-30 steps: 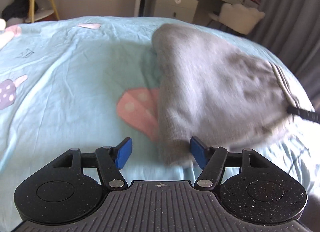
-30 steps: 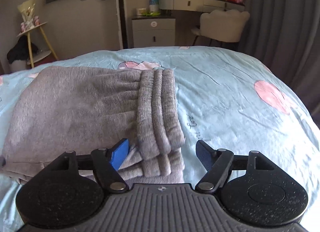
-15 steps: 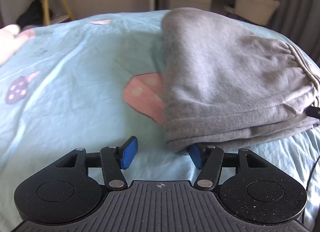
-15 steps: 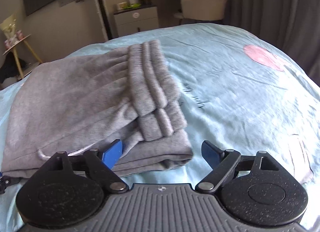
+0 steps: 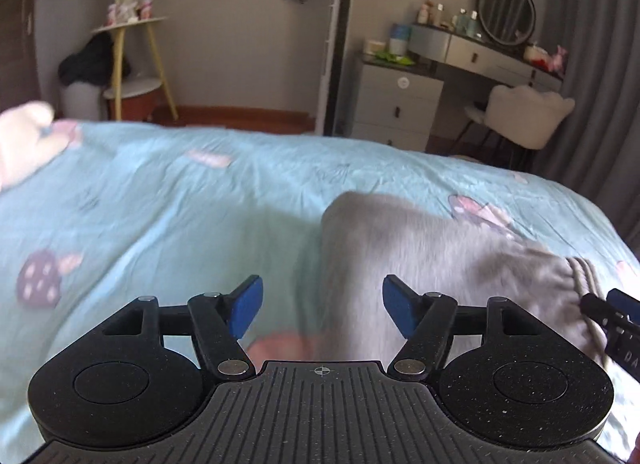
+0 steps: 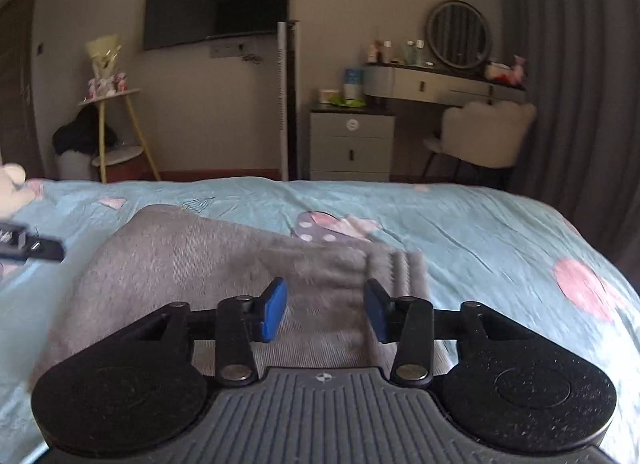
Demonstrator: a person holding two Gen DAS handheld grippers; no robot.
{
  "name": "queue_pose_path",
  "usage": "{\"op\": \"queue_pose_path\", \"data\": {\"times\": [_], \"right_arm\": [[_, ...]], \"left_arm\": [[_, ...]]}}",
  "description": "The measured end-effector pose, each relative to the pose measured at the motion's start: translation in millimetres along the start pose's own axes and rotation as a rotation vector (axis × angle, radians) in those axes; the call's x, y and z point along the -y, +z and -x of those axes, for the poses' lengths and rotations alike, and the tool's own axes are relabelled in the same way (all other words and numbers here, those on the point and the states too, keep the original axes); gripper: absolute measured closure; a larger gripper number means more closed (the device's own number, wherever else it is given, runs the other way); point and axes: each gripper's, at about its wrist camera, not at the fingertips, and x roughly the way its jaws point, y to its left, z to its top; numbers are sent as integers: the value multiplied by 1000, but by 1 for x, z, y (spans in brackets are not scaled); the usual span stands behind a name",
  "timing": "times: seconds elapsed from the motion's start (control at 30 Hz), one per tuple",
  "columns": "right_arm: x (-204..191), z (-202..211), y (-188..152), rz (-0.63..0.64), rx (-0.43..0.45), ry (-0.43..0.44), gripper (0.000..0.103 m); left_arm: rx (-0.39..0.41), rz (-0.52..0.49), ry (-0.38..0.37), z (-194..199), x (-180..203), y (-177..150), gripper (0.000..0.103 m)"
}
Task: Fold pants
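Observation:
The grey pants (image 5: 440, 256) lie folded in a stack on the light blue bedspread (image 5: 160, 215), with the ribbed waistband (image 6: 400, 268) on the right end. My left gripper (image 5: 322, 310) hovers above the stack's left edge. Its jaws are opening and nothing is between them. My right gripper (image 6: 325, 310) hangs over the waistband end with its jaws closing. The cloth lies below and beyond its blue pads (image 6: 274, 310), which do not press on it. Each gripper's tip shows at the edge of the other's view, the right gripper (image 5: 612, 316) and the left gripper (image 6: 32, 248).
A pale plush toy (image 5: 20, 147) lies at the bed's far left. Beyond the bed stand a yellow-legged side table (image 6: 116, 131), a white drawer unit (image 6: 352, 143), a vanity with a round mirror (image 6: 458, 35), a white chair (image 6: 484, 135) and grey curtains (image 6: 580, 83).
Both grippers lifted and drew back from the pants, so the room now fills the upper half of both views. The right jaws narrowed a lot and the left jaws widened.

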Motion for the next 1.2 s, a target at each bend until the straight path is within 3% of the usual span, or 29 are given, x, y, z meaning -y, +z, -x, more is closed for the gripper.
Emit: {"op": "queue_pose_path", "data": {"times": [0.07,0.17,0.23,0.3,0.33,0.5,0.6,0.77,0.83,0.9,1.03,1.1,1.17,1.2], "right_arm": [[-6,-27,11,6,-42,-4,75],[-6,-61,24,22,-85,-36,76],[-1,-81,28,15,-104,-46,77],[4,-99,26,25,-141,-66,79],[5,-107,22,51,-159,-76,79],[12,-129,2,104,-141,-58,80],[10,-132,2,116,-143,-67,79],[6,-89,13,114,-133,-58,78],[6,-55,7,61,-131,-31,66],[4,-29,-9,27,-162,-32,61],[-9,4,-44,132,-133,-91,55],[-16,12,-50,210,-134,-121,52],[-19,24,-46,194,-176,-114,45],[-17,30,-44,152,-210,-85,34]], "left_arm": [[-26,4,-6,-29,13,14,31],[-41,15,7,-67,27,22,31],[-33,-20,38,-90,36,21,24],[-24,-79,102,-109,39,16,9],[-17,-108,120,-117,39,12,6],[-29,-77,55,-143,11,2,0],[15,-145,57,-134,14,-2,0],[-34,-145,52,-77,14,-5,0],[-20,-140,8,-42,9,-23,0],[-24,-148,8,-19,5,-47,0],[-135,-121,46,-14,-3,-92,0],[-139,-112,74,-7,-6,-101,0],[-146,-118,83,9,-4,-101,0],[-149,-134,78,19,-1,-101,0]]}}
